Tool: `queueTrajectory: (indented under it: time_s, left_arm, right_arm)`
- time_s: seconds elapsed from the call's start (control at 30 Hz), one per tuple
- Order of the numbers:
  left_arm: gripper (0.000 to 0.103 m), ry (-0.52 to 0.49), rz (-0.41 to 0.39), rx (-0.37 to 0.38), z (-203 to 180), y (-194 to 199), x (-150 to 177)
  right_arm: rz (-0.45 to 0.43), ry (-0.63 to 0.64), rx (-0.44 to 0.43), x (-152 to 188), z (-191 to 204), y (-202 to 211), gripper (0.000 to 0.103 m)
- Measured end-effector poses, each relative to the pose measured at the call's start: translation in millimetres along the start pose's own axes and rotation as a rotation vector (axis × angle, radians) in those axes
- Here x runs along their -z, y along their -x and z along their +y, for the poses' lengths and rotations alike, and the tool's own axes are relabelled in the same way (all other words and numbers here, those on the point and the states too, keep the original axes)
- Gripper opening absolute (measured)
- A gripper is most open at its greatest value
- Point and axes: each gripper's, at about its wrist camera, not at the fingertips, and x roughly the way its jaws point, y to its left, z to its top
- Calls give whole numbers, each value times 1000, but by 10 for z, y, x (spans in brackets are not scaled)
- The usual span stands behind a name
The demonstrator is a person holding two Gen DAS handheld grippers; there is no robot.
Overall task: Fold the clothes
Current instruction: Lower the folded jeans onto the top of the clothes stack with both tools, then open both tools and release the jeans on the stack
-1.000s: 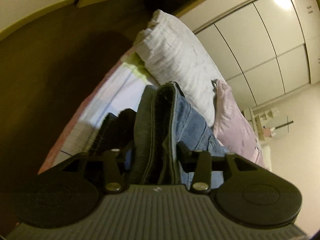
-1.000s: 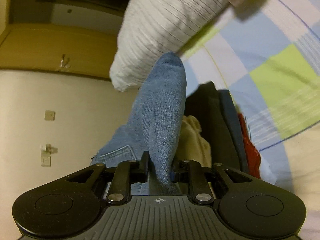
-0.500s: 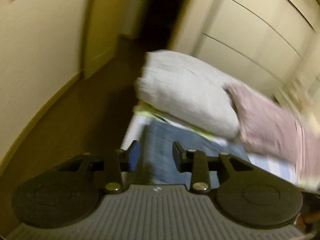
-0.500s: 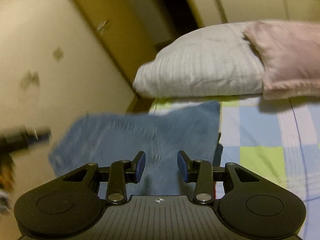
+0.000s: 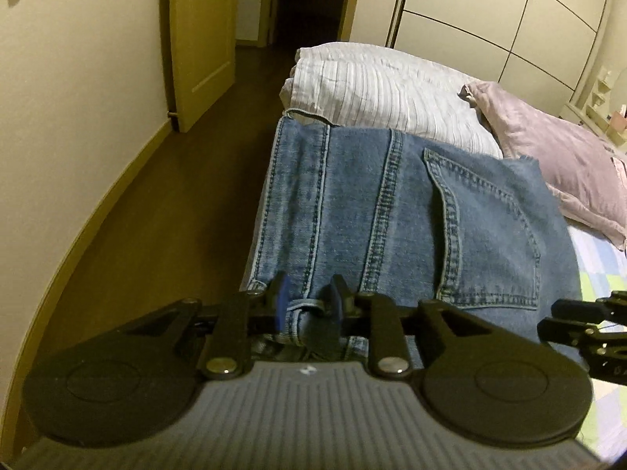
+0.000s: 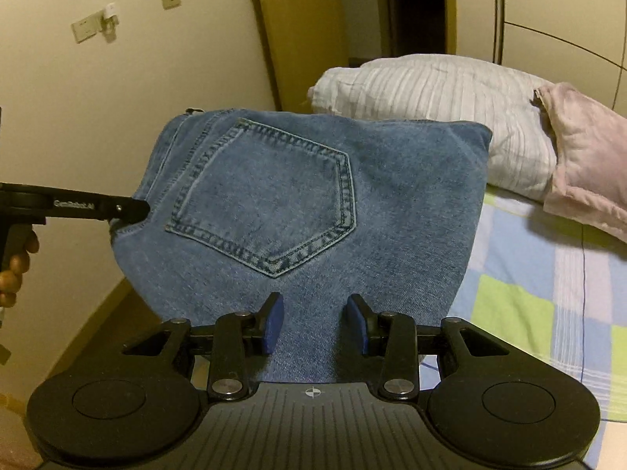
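Note:
Folded blue jeans [image 5: 392, 211] lie flat at the bed's left edge, back pocket up, in front of the pillows. My left gripper [image 5: 307, 305] has its jaws around the near waistband edge, touching the denim. My right gripper [image 6: 315, 323] is open with the jeans [image 6: 298, 196] between its blue pads [image 6: 274, 323]; the pads stand apart from the cloth. The left gripper also shows in the right wrist view [image 6: 78, 207], at the jeans' left edge. The right gripper's edge shows in the left wrist view [image 5: 588, 325].
A white striped pillow [image 5: 384, 90] and a pink pillow [image 5: 556, 156] lie behind the jeans. The checked bedsheet [image 6: 540, 286] spreads to the right. Dark floor [image 5: 176, 203], a wall and an open door [image 5: 196, 39] are on the left; wardrobe doors [image 5: 490, 11] stand behind.
The jeans were carried bunched in both grippers, then laid flat on the bed near the pillows. The right gripper has opened and the left has loosened to a narrow grip on the waistband.

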Motion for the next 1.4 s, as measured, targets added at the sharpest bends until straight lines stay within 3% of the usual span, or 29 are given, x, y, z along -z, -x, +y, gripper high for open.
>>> queueTrajectory:
  time_s: [0.17, 0.5, 0.67, 0.83, 1.0, 1.07, 1.13, 1.4]
  left_arm:
    - [22, 15, 1, -14, 11, -67, -67]
    - [20, 34, -82, 32, -122, 447, -206]
    - [21, -22, 21, -75, -182, 146, -94]
    - [21, 20, 22, -98, -201, 167, -165]
    - [24, 43, 22, -154, -328, 396, -273]
    - [30, 63, 27, -177, -361, 551, -299]
    - [34, 75, 28, -197, -399, 703, -303]
    - [48, 70, 73, -263, -677, 1118, -205]
  right_arm:
    - [12, -27, 1, -67, -10, 31, 39]
    - [-16, -80, -23, -114, 35, 318, 39]
    - [65, -53, -32, -54, 113, 139, 39]
    - [101, 2, -16, -112, 207, 129, 39]
    - [111, -47, -12, -126, 196, 275, 40]
    - [105, -55, -6, -134, 217, 375, 42]
    - [98, -57, 9, -151, 237, 474, 64]
    - [113, -89, 30, -211, 257, 788, 66]
